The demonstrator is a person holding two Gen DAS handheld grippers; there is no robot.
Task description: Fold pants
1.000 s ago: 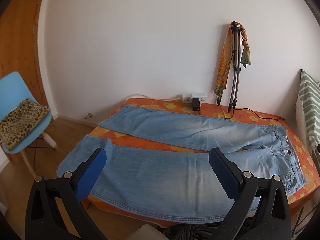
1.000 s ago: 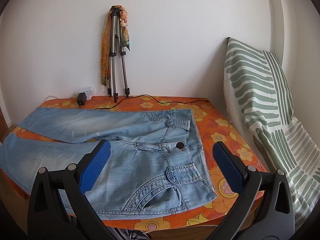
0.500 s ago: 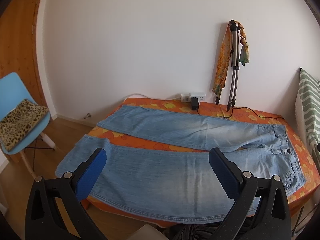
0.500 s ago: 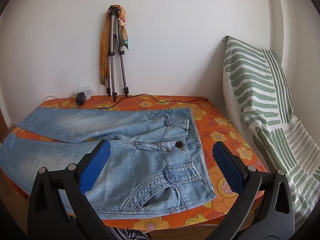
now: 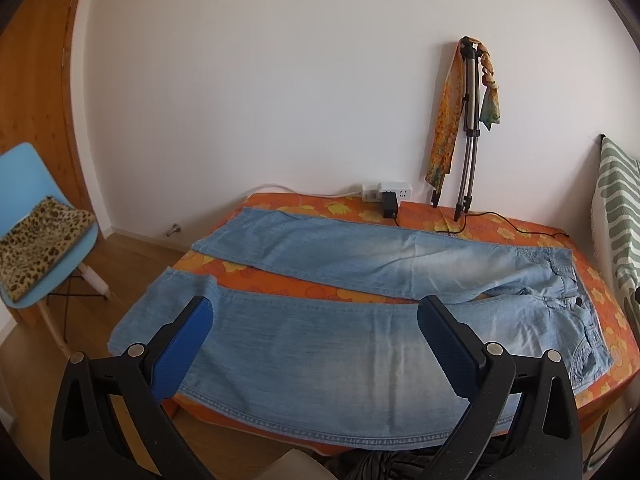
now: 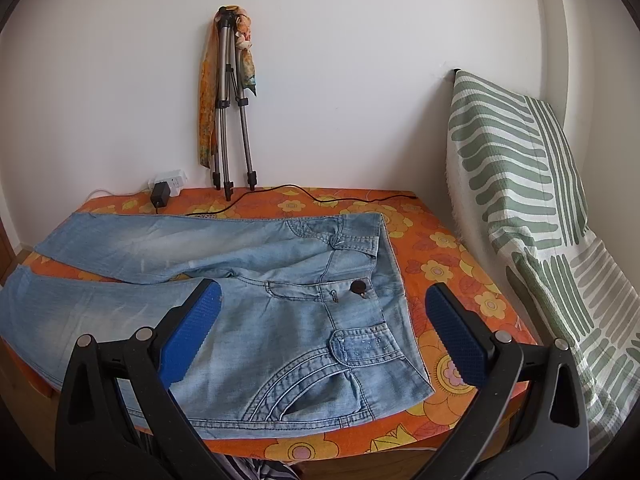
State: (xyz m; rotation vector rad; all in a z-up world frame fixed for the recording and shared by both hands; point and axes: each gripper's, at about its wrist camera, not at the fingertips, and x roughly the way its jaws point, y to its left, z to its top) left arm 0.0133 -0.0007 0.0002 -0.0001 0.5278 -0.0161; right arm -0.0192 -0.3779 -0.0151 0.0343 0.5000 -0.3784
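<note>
Light blue jeans (image 5: 320, 352) lie flat on a table with an orange flowered cloth (image 5: 280, 284), legs spread apart and pointing left, waist at the right. My left gripper (image 5: 314, 328) is open and empty, held above the near leg. In the right wrist view the jeans' waist and pocket (image 6: 320, 344) lie near the front edge. My right gripper (image 6: 322, 316) is open and empty, held above the waist area, not touching it.
A tripod (image 5: 468, 132) with scarves leans on the back wall, beside a power strip (image 5: 386, 194) and a black cable (image 6: 320, 198). A green striped cloth (image 6: 532, 208) hangs at the right. A blue chair (image 5: 36, 224) stands at the left on the wooden floor.
Both grippers have drifted slightly; the jeans sit a little lower and closer in the views. Nothing was grasped and the jeans have not moved.
</note>
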